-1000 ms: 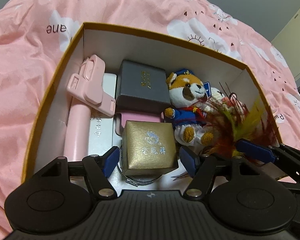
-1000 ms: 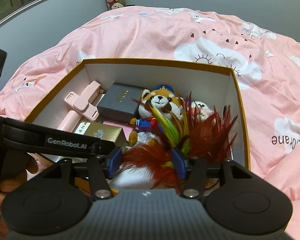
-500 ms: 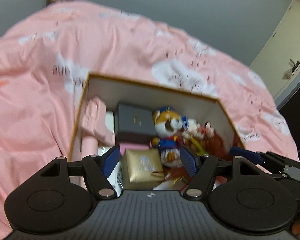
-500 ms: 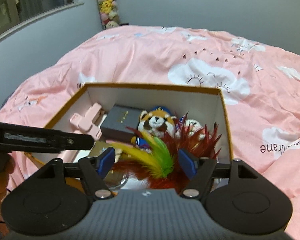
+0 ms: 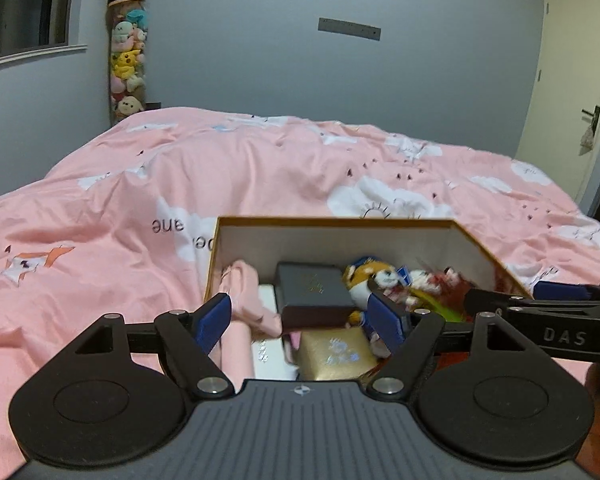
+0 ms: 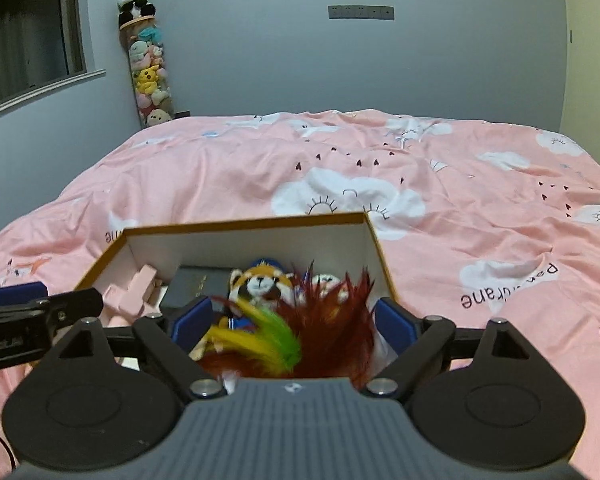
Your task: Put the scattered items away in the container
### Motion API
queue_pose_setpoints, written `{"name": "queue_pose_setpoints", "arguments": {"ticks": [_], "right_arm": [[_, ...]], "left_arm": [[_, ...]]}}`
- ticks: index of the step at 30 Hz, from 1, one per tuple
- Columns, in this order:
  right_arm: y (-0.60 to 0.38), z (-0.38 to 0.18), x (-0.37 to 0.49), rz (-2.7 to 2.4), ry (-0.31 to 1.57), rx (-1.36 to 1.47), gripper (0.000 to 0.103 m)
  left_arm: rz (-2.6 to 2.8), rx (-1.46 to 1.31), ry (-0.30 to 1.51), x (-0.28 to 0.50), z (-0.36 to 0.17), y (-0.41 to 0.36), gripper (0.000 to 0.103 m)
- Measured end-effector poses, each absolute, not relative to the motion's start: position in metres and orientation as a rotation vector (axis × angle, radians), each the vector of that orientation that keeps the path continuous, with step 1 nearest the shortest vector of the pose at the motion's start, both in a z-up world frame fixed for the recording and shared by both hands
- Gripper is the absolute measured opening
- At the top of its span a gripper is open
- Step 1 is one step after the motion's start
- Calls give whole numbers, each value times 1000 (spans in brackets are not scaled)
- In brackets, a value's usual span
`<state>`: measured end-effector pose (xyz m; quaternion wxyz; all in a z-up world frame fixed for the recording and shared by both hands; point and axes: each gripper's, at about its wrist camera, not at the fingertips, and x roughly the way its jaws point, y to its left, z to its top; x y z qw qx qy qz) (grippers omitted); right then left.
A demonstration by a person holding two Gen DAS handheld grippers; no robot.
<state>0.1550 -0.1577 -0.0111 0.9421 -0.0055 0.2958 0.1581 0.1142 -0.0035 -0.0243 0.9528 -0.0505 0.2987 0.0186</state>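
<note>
Left gripper (image 5: 302, 316): jaws opening, wide apart, nothing pressed between the blue pads; held above the near end of the box (image 5: 336, 221). Right gripper (image 6: 292, 322): jaws opening as well; the feather toy (image 6: 324, 320) is seen between the pads but is not pinched, and appears to lie in the box's near right corner.

Box is open-topped, gold-rimmed, white inside, set on the pink bedcover (image 5: 120, 200). Contents noted from the near end: a gold gift box (image 5: 334, 354), with a white flat box (image 5: 266, 344) and a pink roll (image 5: 236, 350) to its left. Behind these, a dark grey box (image 5: 312, 290) lies beside a pink clamp-shaped piece (image 5: 244, 288). A fox plush (image 6: 260, 284) in a blue outfit is propped just right of the grey box, with a small white plush (image 6: 326, 280) at its side, partly hidden by feathers.

Beyond the bed, a tall column of stuffed toys (image 5: 126, 64) is seen in the far corner, a panda on top. A door (image 5: 568, 80) is seen on the right.
</note>
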Motion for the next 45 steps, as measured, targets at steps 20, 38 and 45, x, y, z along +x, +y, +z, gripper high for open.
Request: {"name": "queue_pose_setpoints", "arguments": {"ticks": [20, 38, 45], "right_arm": [[-144, -48, 131, 344, 526, -76, 94], [-144, -66, 133, 310, 466, -78, 102], [-144, -67, 133, 311, 466, -78, 102]], "left_arm": [[83, -48, 625, 110, -59, -7, 92], [131, -20, 562, 106, -71, -13, 92], [130, -20, 568, 106, -72, -12, 92]]}}
